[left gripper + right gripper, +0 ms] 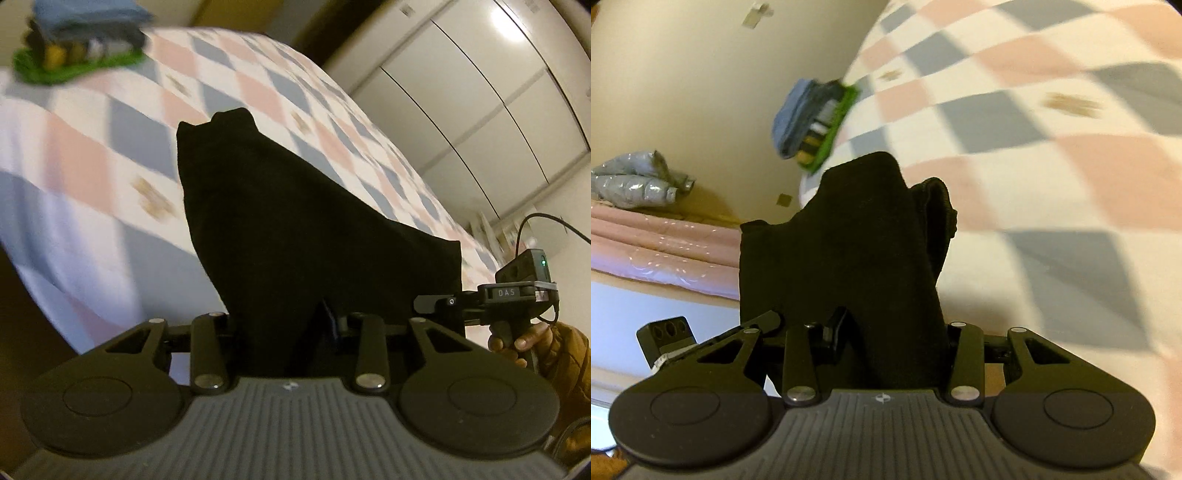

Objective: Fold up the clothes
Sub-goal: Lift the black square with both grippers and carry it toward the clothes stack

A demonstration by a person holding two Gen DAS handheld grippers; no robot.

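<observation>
You had both the left gripper (pixel 284 314) and right gripper (pixel 886 325) clamped on that black garment (pixel 295 221) above the bed (pixel 92 166).

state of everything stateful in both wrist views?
black garment: lifted off the bed, bunched, held by both grippers
left gripper: shut on black garment
right gripper: shut on black garment
stack of folded clothes: folded, piled near the bed's far edge
checkered bedspread: spread flat
wardrobe doors: closed
</observation>
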